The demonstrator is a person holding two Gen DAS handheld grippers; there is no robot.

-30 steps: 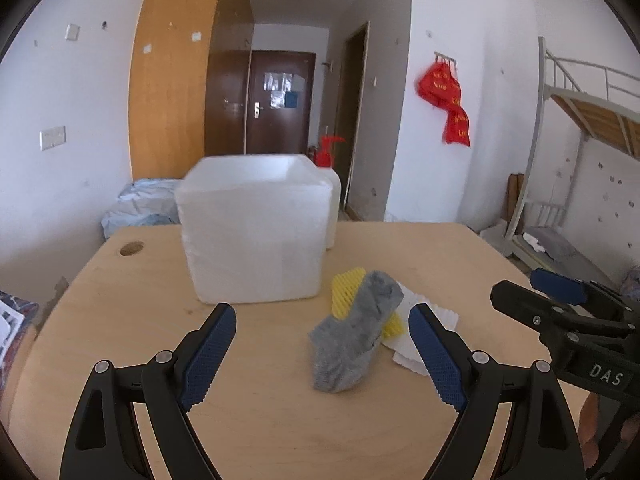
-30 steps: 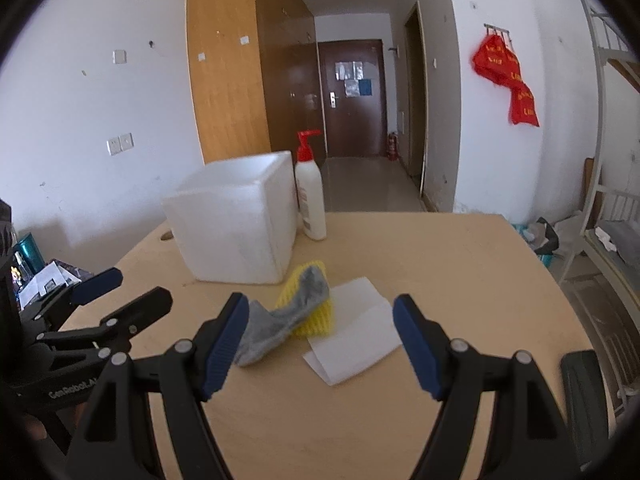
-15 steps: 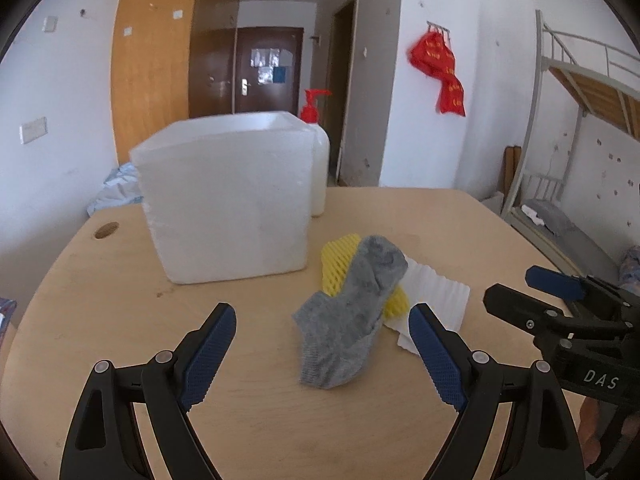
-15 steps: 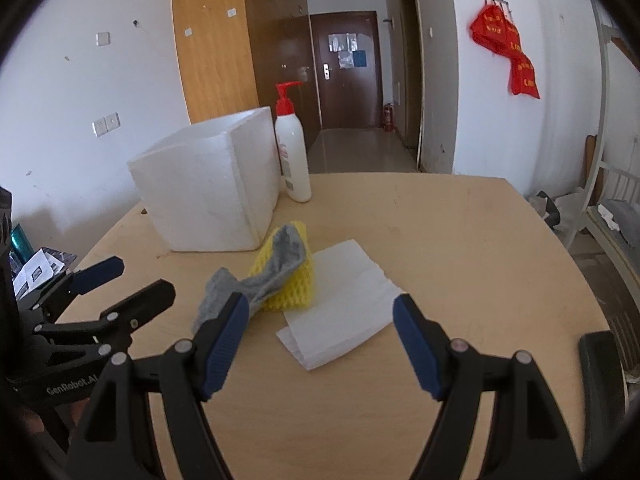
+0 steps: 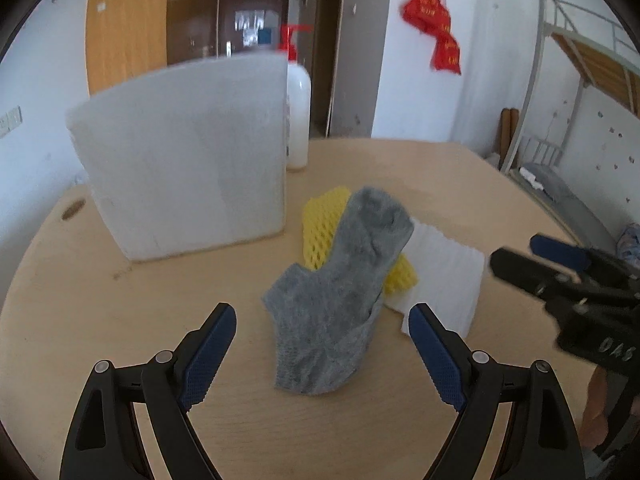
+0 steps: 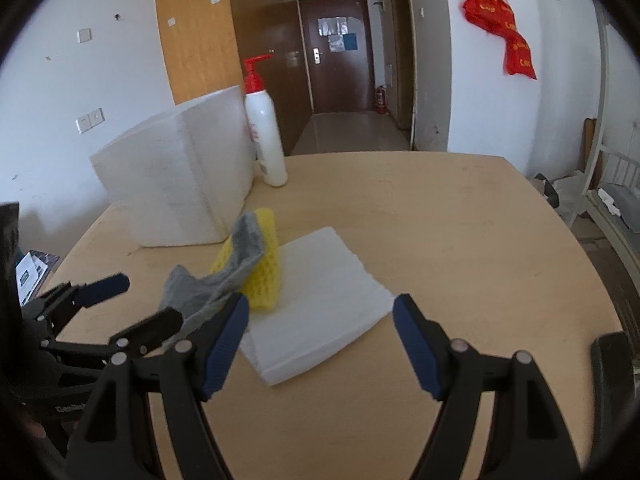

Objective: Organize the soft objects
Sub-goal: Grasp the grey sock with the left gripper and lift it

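Nothing is put away yet: the gray sock (image 5: 344, 280) lies on the yellow net (image 5: 320, 220) and the white sheet (image 5: 444, 276) in the middle of the table (image 5: 120, 320), just right of the white box (image 5: 188, 152). The left tool (image 5: 322, 344) is wide apart at the bottom, holding nothing, with the sock in front of it. The right tool (image 6: 320, 334) is wide apart too, empty, above the near edge of the sheet.

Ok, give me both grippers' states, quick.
Left gripper: open, holding nothing; the grey fabric sock lies on the table ahead of it.
Right gripper: open, holding nothing, above the white folded foam sheet.
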